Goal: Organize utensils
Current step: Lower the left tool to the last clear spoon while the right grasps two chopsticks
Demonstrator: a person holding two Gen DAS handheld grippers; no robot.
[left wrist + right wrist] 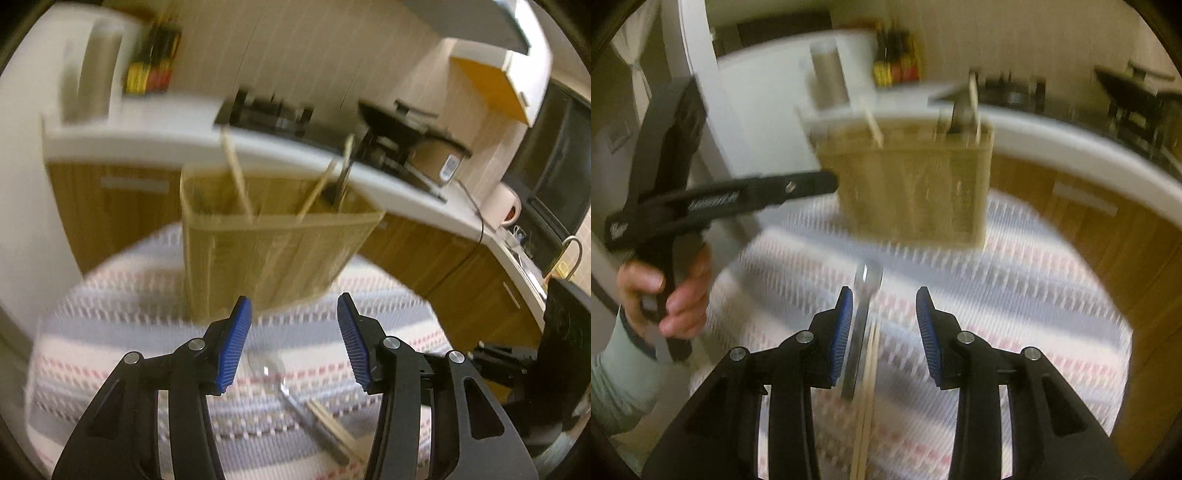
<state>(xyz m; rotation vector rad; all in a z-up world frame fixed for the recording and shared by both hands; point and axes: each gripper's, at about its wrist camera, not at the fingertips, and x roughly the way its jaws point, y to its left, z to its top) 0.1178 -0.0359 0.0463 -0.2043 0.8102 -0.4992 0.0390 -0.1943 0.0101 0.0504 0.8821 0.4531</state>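
Utensils are split between two places: some already stand in the woven holder [273, 251], while a metal spoon [295, 402] and a pair of wooden chopsticks [332, 424] lie loose on the striped cloth [110, 369].

From the left wrist camera, the left gripper [294, 343] hangs above the cloth with its blue pads [236, 350] parted and nothing between them. The spoon's bowl lies on the cloth below that gap, its handle running toward the lower right with the chopsticks touching or just beside it. The holder stands beyond the fingertips, with chopsticks [236, 177] and a dark-handled utensil [343, 173] leaning out of it. The frame is smeared, so finer detail is lost.

From the right wrist camera, the right gripper [884, 332] is also partly open and holds nothing. The spoon [862, 325] runs lengthwise close against the left pad, and the chopsticks [870, 387] lie alongside it. At the left, a hand [665, 295] holds the other gripper's handle.

The risk, as I judge it, is a mixed grab: because spoon and chopsticks lie so close together, closing here could pinch both, or catch only one chopstick and roll the other away. Both grippers converging on the same pile could also collide or knock the holder.
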